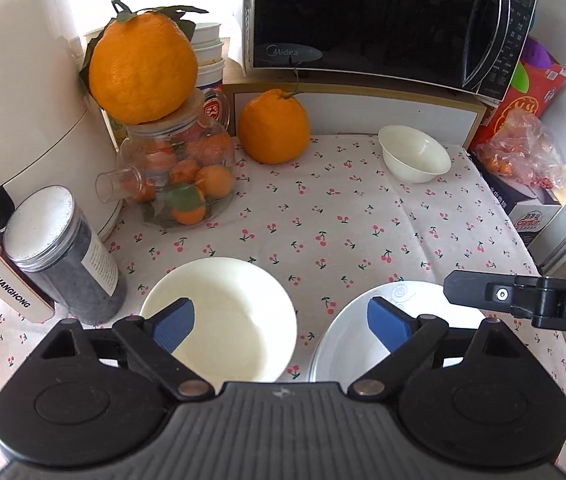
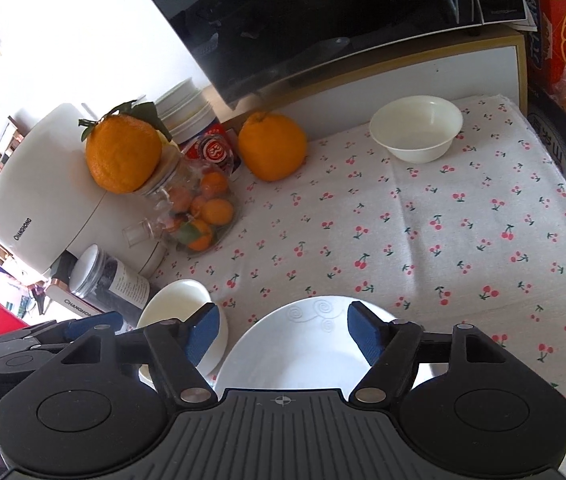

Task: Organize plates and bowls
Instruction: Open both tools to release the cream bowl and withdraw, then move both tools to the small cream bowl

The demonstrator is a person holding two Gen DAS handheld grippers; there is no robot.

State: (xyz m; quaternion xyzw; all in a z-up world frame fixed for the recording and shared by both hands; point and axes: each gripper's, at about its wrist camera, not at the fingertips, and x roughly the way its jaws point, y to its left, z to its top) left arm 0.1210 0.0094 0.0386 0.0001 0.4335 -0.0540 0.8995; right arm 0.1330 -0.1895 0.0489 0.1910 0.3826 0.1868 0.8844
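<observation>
The left claw (image 1: 281,326) has its blue pads spread wide and holds nothing. Just under it sits a big cream bowl (image 1: 223,316), a bit toward its left pad. The right claw (image 2: 283,334) is wide open too, and it holds nothing. A white plate (image 2: 299,352) with a swirl on it lies right below it, between the pads but not touched by them. A small bowl (image 2: 417,128) sits far ahead of both claws, near the back of the cherry cloth (image 2: 443,240), well apart from the other dishes (it looks like the next one to fetch).

To do this well, I think a claw should reach far forward, come down over one side of the small bowl's rim, and close gently so it does not tip. It should stay clear of the big orange (image 2: 273,146).

The near edges of the plate and big bowl are hidden behind the claws. There may be more plates stacked under the plate, but I cannot tell.
</observation>
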